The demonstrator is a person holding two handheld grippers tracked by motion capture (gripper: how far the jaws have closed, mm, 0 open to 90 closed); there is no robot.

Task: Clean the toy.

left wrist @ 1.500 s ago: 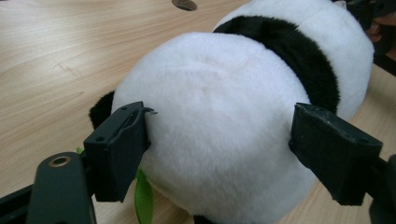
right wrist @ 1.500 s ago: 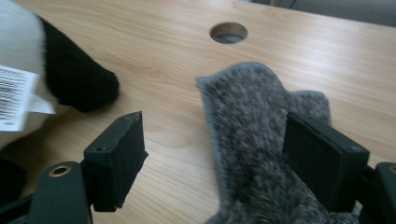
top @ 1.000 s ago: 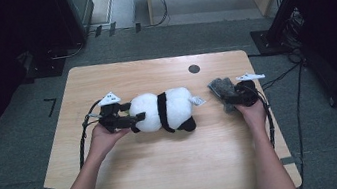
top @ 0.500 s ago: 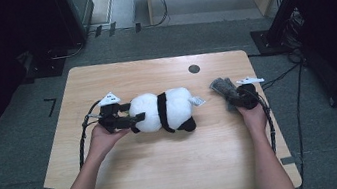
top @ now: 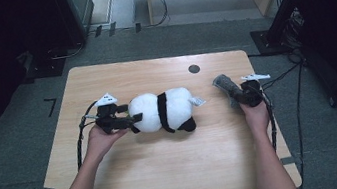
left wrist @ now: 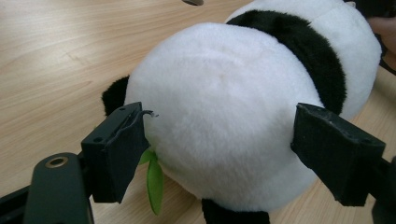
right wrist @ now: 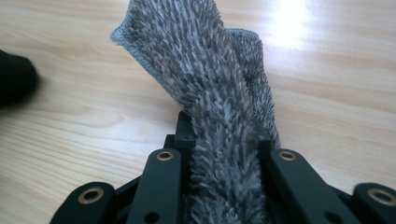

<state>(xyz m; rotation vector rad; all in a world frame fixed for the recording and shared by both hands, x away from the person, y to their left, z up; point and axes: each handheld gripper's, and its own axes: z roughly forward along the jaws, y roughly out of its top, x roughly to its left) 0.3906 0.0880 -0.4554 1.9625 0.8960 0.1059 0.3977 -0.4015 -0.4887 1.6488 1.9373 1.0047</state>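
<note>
We see the left gripper at 9 o'clock on the wooden table, jaws spread wide either side of the plush panda, its white head end between them. In the left gripper view the two black pads flank the panda; the pad at left sits against the fur, while we can't tell if the pad at right presses or just rests beside it. A small green leaf tag hangs under the panda by the pad at left. The panda lies on its side at table centre, white label pointing toward 3 o'clock. A dark round mark sits at 12 o'clock. At 3 o'clock the right gripper has just been closing its jaws and now clamps a grey fuzzy cloth; in the right gripper view the cloth stands pinched between the jaws, its free end flopping above the table.
</note>
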